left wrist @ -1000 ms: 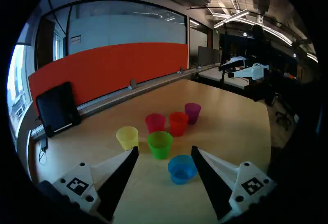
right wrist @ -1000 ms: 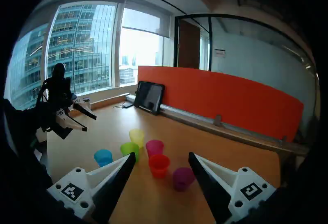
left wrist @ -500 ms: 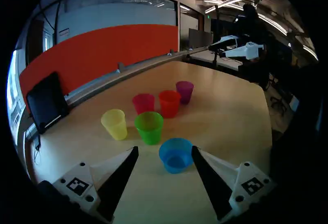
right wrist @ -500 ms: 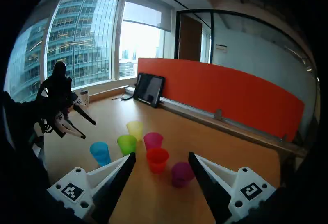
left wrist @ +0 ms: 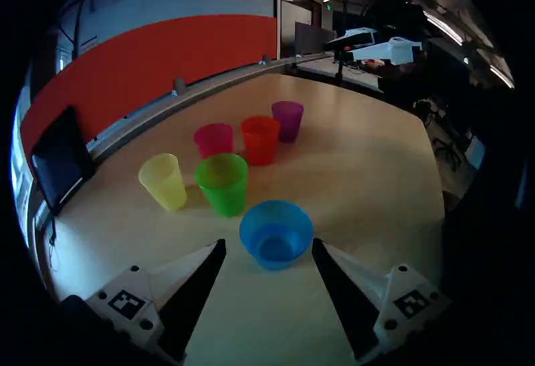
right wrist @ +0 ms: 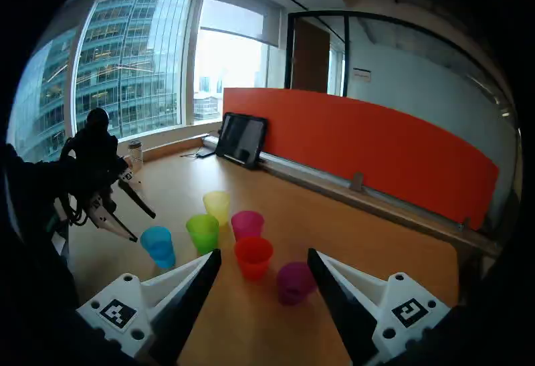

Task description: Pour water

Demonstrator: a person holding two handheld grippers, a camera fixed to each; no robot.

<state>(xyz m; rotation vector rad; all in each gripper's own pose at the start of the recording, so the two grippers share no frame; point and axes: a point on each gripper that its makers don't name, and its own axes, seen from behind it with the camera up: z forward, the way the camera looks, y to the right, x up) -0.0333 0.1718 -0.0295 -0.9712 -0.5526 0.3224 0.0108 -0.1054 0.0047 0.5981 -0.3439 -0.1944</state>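
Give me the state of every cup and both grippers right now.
left gripper: open, empty.
right gripper: open, empty.
blue cup: upright, ungripped, just ahead of the left gripper's fingertips.
green cup: upright, free.
yellow cup: upright, free.
pink cup: upright, free.
red cup: upright, free.
purple cup: upright, free.

6 cups clustered on table, tablet behind

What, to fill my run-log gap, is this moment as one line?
left tongs: open, facing blue cup | right tongs: open, empty | six cups upright
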